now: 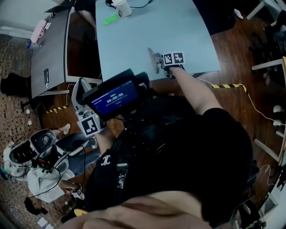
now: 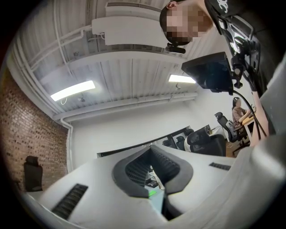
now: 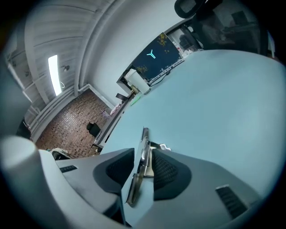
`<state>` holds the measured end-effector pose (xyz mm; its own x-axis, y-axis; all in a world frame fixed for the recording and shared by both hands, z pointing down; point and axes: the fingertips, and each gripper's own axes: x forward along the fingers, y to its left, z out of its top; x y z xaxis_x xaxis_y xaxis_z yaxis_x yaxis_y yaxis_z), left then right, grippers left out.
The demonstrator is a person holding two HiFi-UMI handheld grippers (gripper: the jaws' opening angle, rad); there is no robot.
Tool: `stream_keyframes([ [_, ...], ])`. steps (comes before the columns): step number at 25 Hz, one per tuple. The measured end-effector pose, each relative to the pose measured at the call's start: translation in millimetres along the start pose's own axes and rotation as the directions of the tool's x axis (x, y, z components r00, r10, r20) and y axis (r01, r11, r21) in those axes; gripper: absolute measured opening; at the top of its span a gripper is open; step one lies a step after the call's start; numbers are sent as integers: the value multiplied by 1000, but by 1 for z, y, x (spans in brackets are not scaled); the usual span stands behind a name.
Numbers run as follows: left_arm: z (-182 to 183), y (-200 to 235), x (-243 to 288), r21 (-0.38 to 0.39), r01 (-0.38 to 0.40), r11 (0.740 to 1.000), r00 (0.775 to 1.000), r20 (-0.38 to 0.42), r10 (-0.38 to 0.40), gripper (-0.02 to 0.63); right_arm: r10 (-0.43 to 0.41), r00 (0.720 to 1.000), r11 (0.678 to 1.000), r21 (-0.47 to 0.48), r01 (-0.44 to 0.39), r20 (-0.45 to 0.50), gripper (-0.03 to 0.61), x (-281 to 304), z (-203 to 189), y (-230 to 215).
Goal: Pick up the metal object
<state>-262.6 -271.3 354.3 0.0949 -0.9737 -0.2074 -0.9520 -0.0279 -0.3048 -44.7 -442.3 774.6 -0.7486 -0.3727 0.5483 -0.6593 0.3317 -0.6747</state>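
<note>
The right gripper [image 3: 143, 154] reaches out over a light blue surface [image 1: 178, 31], at the end of the person's bare forearm [image 1: 194, 89]. Its jaws are drawn in narrow around the metal object [image 3: 144, 138], a flat, slim piece standing on edge between the two dark pads. The right pad [image 3: 167, 172] lies against one face of it. The left pad [image 3: 118, 172] comes close to the other face near the tip, and a wedge of the surface shows between them lower down. The front end of the metal object pokes out past the jaw tips, pointing toward the white cup [image 1: 122, 6].

The metal object is well apart from that cup, on the person's side of the surface and near its edge. A bright green item [image 1: 111, 19] lies just beside the cup.

The left gripper [image 2: 150, 147] is farther still from the cup. It is off the surface, down by the person's body, and aimed up at the ceiling lights. Its jaws meet at the tips with nothing between them. A dark screen [image 1: 114, 97] with lit digits sits between the two grippers, on the person's chest.
</note>
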Motion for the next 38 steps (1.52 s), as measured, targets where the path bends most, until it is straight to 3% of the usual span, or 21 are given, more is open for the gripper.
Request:
stream_keyframes([
  [4,-2,1,-2,-4,-6,1000,1000,-9,6,12,-12,1000,1000,-15,12,-2,63,-2,-2,-2],
  [8,-6,-1,0,-12,7,1000,1000,-9,-7,12,-46,998,985,-164,51,35,57,-11,6,2],
  [16,-13,-9,9,-36,58,998,998,11,-58,12,-93,977,894,-415,166,192,27,-42,36,18],
  [24,-13,-13,19,-53,102,993,994,35,-100,12,-73,924,825,-498,267,374,26,-90,76,43],
  [27,-13,-13,23,-57,115,992,993,38,-113,12,-42,885,785,-532,316,463,26,-119,97,64],
  [30,-11,-18,25,-61,125,990,991,52,-122,12,-8,826,735,-557,387,564,26,-160,117,86],
  [36,-8,-61,31,-58,152,987,987,60,-149,12,102,637,646,-538,542,764,26,-276,151,118],
  [38,-6,-66,34,-58,159,986,986,61,-155,12,146,590,614,-541,575,794,26,-306,156,137],
])
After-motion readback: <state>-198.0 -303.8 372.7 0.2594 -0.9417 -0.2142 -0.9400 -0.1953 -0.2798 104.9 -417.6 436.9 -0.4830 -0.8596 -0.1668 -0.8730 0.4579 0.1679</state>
